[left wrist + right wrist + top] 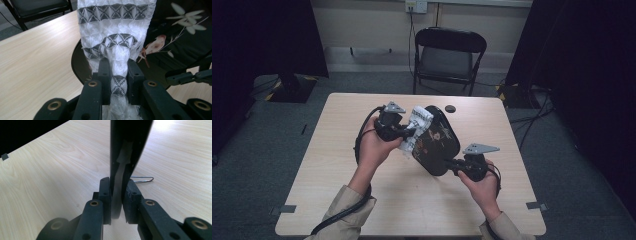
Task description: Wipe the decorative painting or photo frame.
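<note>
A flat black case (439,140) with a bird and blossom print (180,37) is held tilted above the table. A white knitted cloth (418,124) with grey diamond bands sticks out at the case's upper left edge. My left gripper (409,134) is shut on a bunched fold of that cloth (116,22), which runs up between the jaws (119,75). My right gripper (451,164) is shut on the case's lower edge (125,140). Seen from my right gripper (116,192), the case's two thin walls stand slightly apart, with something white between them.
The light wooden table (362,115) carries a small dark round disc (450,108) near its far edge and a bent wire clip (142,179) past the right jaws. A black folding chair (447,52) stands behind the table. Cables trail over the near left edge.
</note>
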The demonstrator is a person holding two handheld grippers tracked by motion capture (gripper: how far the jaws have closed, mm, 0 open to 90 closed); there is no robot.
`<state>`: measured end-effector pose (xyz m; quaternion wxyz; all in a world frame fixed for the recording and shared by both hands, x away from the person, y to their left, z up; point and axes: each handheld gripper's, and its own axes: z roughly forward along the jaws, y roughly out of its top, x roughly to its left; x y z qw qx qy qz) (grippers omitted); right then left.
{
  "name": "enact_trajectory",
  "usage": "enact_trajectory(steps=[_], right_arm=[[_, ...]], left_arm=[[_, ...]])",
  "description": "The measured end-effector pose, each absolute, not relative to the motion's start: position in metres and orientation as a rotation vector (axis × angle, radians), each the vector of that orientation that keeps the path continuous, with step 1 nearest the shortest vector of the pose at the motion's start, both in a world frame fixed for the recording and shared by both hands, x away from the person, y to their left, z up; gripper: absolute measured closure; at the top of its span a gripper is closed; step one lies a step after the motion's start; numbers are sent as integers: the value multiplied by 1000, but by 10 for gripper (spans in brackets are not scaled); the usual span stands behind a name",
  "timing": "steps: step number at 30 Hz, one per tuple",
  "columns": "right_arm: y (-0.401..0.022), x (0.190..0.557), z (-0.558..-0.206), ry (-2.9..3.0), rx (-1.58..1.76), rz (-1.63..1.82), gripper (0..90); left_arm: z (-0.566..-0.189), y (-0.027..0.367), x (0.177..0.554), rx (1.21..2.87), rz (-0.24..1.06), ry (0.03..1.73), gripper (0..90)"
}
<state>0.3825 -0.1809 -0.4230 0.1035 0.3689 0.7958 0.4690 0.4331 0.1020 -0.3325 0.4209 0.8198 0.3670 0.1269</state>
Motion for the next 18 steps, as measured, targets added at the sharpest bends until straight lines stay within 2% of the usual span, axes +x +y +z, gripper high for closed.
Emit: enact_trajectory(steps=[18], right_arm=[[-181,383,-423,2347,1087,1382,791]], left_arm=[[-377,108,435,2081,262,982,770]])
